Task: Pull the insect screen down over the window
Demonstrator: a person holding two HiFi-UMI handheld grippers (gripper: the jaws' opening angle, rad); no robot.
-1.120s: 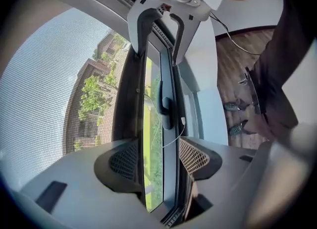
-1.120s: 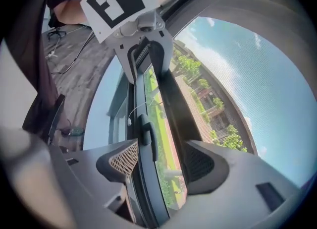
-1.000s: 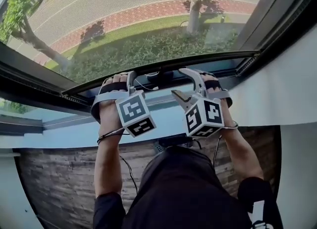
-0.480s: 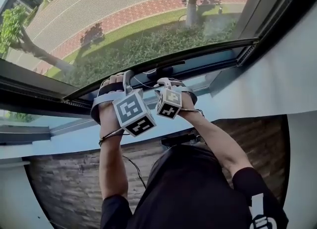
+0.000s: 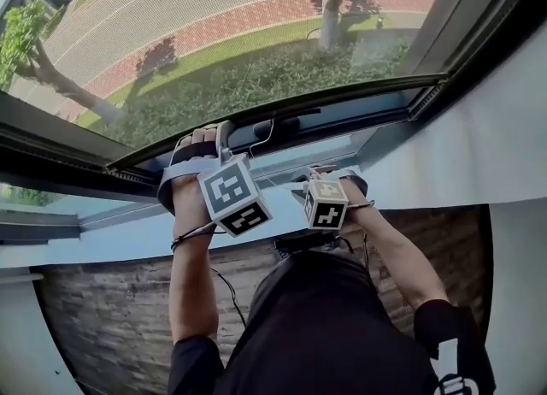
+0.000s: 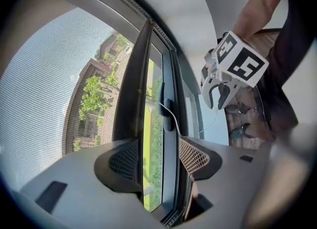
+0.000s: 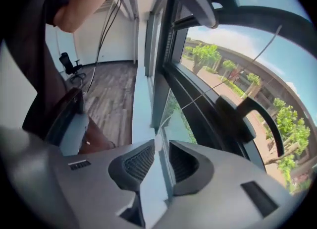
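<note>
Grey fine-mesh insect screen (image 5: 214, 8) hangs drawn almost to the pale window sill (image 5: 128, 232); left gripper (image 6: 161, 148) is clamped on its stiff dark bottom bar (image 5: 367, 99), judged the right hold since the screen itself looks light and tearable; right gripper (image 7: 161, 148) jaws, just closing, are nearly together on nothing.

Between the insect screen's bottom bar (image 5: 367, 97) and the pale sill (image 5: 120, 232) you have only a narrow slot. The dark handle (image 5: 279, 125) and its thin cord (image 5: 263, 137) block the middle; the right end is open.
</note>
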